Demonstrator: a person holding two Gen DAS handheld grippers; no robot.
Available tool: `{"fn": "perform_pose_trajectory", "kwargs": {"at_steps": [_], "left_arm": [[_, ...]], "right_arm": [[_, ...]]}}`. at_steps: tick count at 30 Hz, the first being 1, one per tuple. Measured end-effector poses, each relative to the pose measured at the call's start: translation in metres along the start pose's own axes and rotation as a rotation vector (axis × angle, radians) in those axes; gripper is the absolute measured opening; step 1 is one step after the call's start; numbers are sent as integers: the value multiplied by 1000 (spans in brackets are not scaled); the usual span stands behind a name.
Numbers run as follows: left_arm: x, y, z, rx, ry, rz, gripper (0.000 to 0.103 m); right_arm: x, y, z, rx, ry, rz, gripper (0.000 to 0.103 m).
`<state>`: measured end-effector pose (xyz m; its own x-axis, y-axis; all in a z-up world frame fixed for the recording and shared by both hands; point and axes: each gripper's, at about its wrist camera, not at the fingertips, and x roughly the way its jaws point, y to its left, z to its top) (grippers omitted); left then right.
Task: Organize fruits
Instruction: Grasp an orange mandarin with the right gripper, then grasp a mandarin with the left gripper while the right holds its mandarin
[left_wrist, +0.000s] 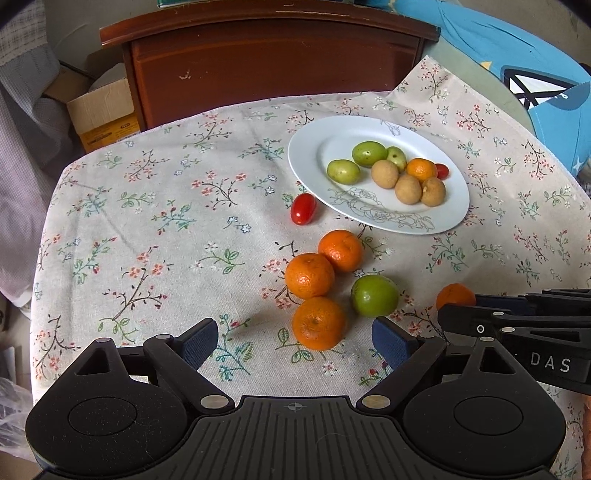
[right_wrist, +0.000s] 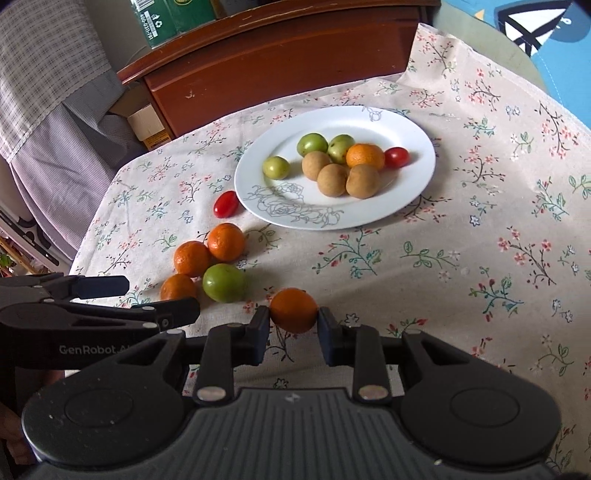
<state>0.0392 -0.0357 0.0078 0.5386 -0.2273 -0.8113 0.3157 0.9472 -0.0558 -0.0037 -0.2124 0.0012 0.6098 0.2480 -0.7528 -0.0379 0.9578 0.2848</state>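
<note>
Pinching a small tangerine (right_wrist: 294, 310) at its sides, right gripper (right_wrist: 294, 325) is clamped on it just above the floral cloth (right_wrist: 443, 258), near edge. Left gripper (left_wrist: 295, 341) gapes wide, empty, over the nearest loose tangerine (left_wrist: 318, 323). White plate (right_wrist: 406, 206) sits farther back. Fruit looks light, round, soft-skinned, likely to roll; grip across the middle, gently.

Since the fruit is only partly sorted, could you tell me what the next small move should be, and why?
Probably lift the right gripper and carry its small orange mandarin toward the white oval plate. Its blue pads already press the fruit on both sides, and the plate holds another mandarin. The left gripper stands open and empty.
</note>
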Motion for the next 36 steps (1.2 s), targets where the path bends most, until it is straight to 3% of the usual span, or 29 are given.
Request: {"fn": "perform_pose_trajectory", "kwargs": {"at_steps": [4, 6, 11, 15, 27, 36], "left_arm": [[3, -4, 0, 14, -10, 3, 90], [3, -4, 0, 14, -19, 5, 83], [4, -1, 0, -3, -20, -20, 46], [2, -5, -1, 6, -32, -50, 30], [-20, -6, 3, 8, -94, -48, 29], [-24, -10, 5, 30, -126, -4, 29]], "right_arm": [[1, -3, 0, 18, 0, 0, 28], [1, -4, 0, 26, 1, 1, 28], [3, -5, 0, 30, 4, 2, 28], [3, -6, 0, 33, 3, 5, 28], [0, -6, 3, 53, -12, 44, 28], [-3, -4, 5, 45, -23, 60, 28]]}}
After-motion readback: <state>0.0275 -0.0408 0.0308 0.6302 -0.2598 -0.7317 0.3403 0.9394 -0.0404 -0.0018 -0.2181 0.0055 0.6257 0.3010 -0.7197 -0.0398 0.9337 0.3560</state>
